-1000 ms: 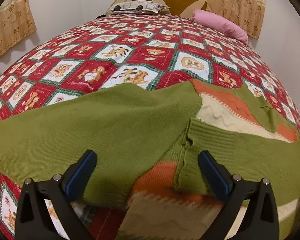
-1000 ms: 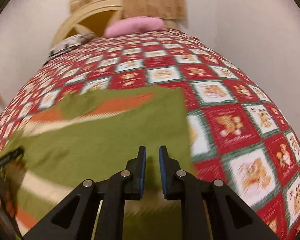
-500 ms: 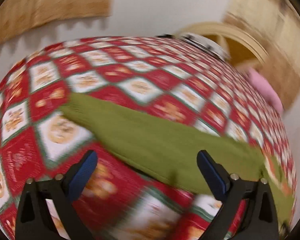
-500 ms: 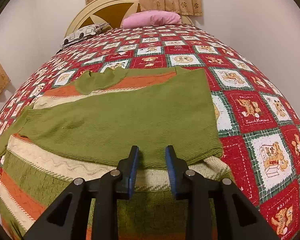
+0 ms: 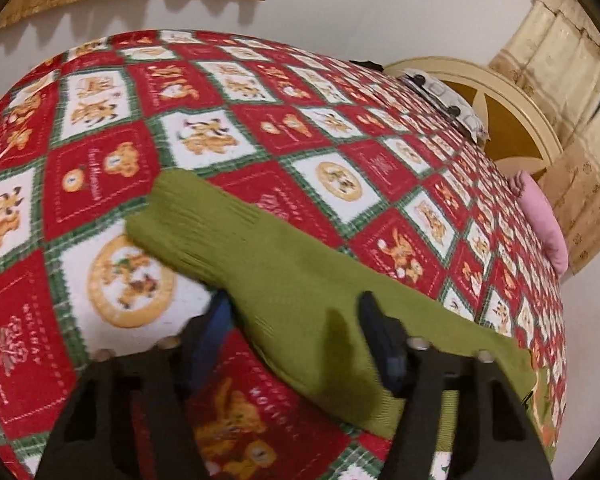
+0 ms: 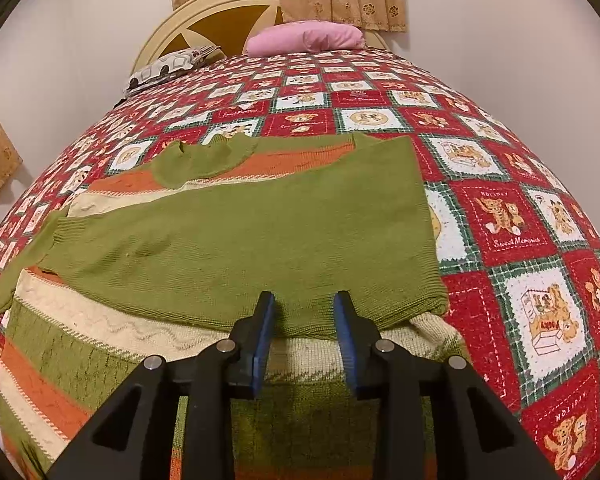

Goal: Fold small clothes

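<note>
A small knit sweater (image 6: 235, 240), green with orange and cream stripes, lies flat on the bed. One green sleeve is folded across its body. The other green sleeve (image 5: 259, 264) stretches out to the left over the quilt. My left gripper (image 5: 291, 336) is open, its jaws either side of that sleeve, with the cuff beyond the fingertips. My right gripper (image 6: 304, 320) is open and empty, just above the folded sleeve's near edge.
The bed has a red, white and green patchwork quilt (image 6: 512, 216). A pink pillow (image 6: 306, 38) and a patterned pillow (image 6: 167, 66) lie at the headboard (image 6: 215, 12). White walls close in on both sides.
My left gripper swung left from the sweater's body to the outstretched sleeve and its jaws narrowed around it. My right gripper let go of the folded sleeve and opened wider.
</note>
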A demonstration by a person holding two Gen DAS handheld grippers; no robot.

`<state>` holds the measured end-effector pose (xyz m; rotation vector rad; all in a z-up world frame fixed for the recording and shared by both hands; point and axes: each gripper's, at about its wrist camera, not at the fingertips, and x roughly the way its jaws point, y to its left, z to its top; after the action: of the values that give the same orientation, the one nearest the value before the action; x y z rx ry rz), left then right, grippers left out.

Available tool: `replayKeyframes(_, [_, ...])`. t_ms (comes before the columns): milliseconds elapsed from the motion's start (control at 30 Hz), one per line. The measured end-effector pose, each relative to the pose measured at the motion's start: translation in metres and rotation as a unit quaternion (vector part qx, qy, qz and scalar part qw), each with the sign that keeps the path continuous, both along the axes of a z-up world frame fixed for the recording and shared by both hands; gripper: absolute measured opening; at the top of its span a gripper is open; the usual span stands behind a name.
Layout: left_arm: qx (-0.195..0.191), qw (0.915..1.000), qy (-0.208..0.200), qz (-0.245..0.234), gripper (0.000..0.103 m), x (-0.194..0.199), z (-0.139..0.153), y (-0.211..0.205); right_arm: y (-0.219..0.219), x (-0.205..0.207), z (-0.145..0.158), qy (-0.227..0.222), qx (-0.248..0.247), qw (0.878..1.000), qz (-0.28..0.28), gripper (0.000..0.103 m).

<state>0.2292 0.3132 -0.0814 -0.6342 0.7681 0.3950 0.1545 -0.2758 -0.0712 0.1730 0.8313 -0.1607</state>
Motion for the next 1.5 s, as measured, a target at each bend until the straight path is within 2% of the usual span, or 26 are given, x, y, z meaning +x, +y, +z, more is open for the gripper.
replayKeyframes(133, [0.022,0.9997,0.01,0.009,0.03,0.008,-0.005,-0.001,0.0,0.0,0.0,-0.001,0.001,1.0,0.0,0.032])
replayKeyframes(200, [0.031,0.9994,0.013,0.01,0.011,0.009,-0.003,-0.002,0.0,0.0,0.0,-0.001,0.002,1.0,0.0,0.032])
replayKeyframes(267, [0.025,0.9997,0.007,-0.002,0.01,0.011,-0.001,-0.003,-0.001,0.0,0.0,-0.002,0.004,1.0,0.0,0.032])
replayKeyframes(367, [0.063,0.998,-0.001,-0.013,0.009,0.017,0.015,-0.018,-0.003,-0.001,-0.001,-0.004,0.01,1.0,0.0,0.032])
replayKeyframes(467, [0.094,0.9937,-0.036,-0.049,0.009,0.021,0.043,-0.053,-0.004,0.0,-0.001,-0.006,0.013,1.0,0.0,0.032])
replayKeyframes(533, [0.13,0.9852,-0.065,-0.09,0.009,0.022,0.065,-0.092,-0.005,-0.001,-0.001,-0.006,0.012,1.0,0.0,0.032])
replayKeyframes(600, [0.162,0.9717,-0.093,-0.144,0.009,0.021,0.084,-0.141,-0.005,-0.001,-0.001,-0.006,0.013,1.0,0.0,0.032])
replayKeyframes(633, [0.174,0.9617,-0.111,-0.181,0.009,0.019,0.093,-0.174,-0.005,-0.001,-0.001,-0.006,0.013,1.0,0.0,0.032])
replayKeyframes(767, [0.177,0.9304,-0.136,-0.291,0.009,0.016,0.101,-0.267,-0.006,-0.002,-0.002,-0.007,0.016,1.0,0.0,0.032])
replayKeyframes(933, [0.185,0.8927,-0.115,-0.394,0.009,0.009,0.073,-0.365,-0.008,-0.004,-0.001,-0.012,0.028,1.0,-0.001,0.032])
replayKeyframes(1033, [0.195,0.8813,-0.078,-0.423,0.009,0.009,0.046,-0.395,-0.011,-0.004,-0.002,-0.015,0.039,0.999,-0.001,0.032])
replayKeyframes(1133, [0.196,0.8741,-0.041,-0.443,0.01,0.012,0.025,-0.403,-0.014,-0.004,-0.002,-0.018,0.049,0.999,-0.001,0.032])
replayKeyframes(1233, [0.187,0.8716,-0.019,-0.453,0.018,0.009,0.023,-0.405,-0.015,-0.003,-0.003,-0.02,0.055,0.998,-0.002,0.032])
replayKeyframes(1267, [0.182,0.8715,-0.019,-0.455,0.025,0.007,0.025,-0.402,-0.016,-0.003,-0.003,-0.02,0.055,0.998,-0.002,0.032])
replayKeyframes(1300, [0.185,0.8714,-0.023,-0.454,0.042,0.001,0.026,-0.401,-0.015,-0.003,-0.003,-0.019,0.055,0.998,-0.002,0.032])
replayKeyframes(1333, [0.195,0.8723,-0.027,-0.448,0.053,-0.004,0.03,-0.396,-0.016,-0.003,-0.003,-0.019,0.055,0.998,-0.002,0.032])
replayKeyframes(1367, [0.208,0.8756,-0.035,-0.435,0.072,-0.013,0.033,-0.39,-0.016,-0.003,-0.003,-0.019,0.055,0.998,-0.002,0.032])
replayKeyframes(1400, [0.215,0.8814,-0.048,-0.418,0.085,-0.022,0.039,-0.379,-0.016,-0.002,-0.004,-0.018,0.055,0.998,-0.002,0.032])
replayKeyframes(1433, [0.214,0.8881,-0.062,-0.402,0.089,-0.031,0.044,-0.365,-0.016,-0.003,-0.004,-0.018,0.056,0.998,-0.001,0.033])
replayKeyframes(1500, [0.21,0.8983,-0.075,-0.378,0.097,-0.037,0.047,-0.344,-0.017,-0.002,-0.004,-0.019,0.063,0.998,0.005,0.042])
